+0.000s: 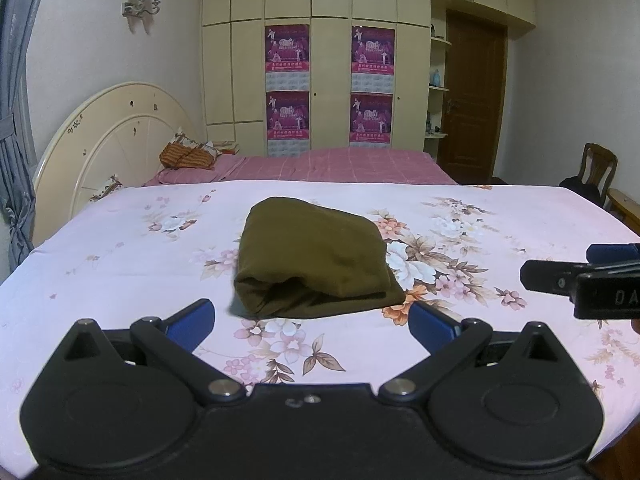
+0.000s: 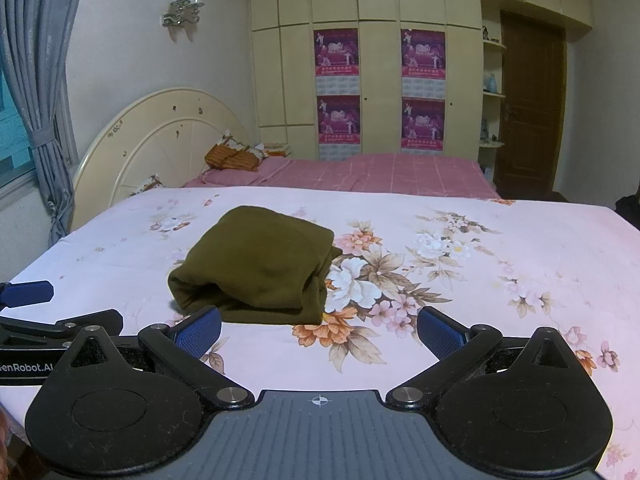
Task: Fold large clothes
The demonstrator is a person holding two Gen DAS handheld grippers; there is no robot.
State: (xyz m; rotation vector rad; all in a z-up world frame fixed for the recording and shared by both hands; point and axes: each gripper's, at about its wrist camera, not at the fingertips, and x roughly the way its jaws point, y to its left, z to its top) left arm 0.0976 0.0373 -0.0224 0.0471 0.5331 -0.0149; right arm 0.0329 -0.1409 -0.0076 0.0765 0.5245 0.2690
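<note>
An olive-brown garment (image 1: 316,258) lies folded into a compact bundle on the pink floral bedsheet (image 1: 120,256). It also shows in the right wrist view (image 2: 256,268). My left gripper (image 1: 312,326) is open and empty, just in front of the bundle's near edge, above the sheet. My right gripper (image 2: 320,332) is open and empty, in front of the bundle and a little to its right. The right gripper's side shows at the right edge of the left wrist view (image 1: 580,280). The left gripper shows at the left edge of the right wrist view (image 2: 60,320).
A second bed with a pink checked cover (image 1: 340,166) and an orange pillow (image 1: 186,156) lies behind. A cream headboard (image 1: 112,140) stands at left, a wardrobe with posters (image 1: 328,88) behind, a brown door (image 1: 474,100) and a wooden chair (image 1: 596,168) at right.
</note>
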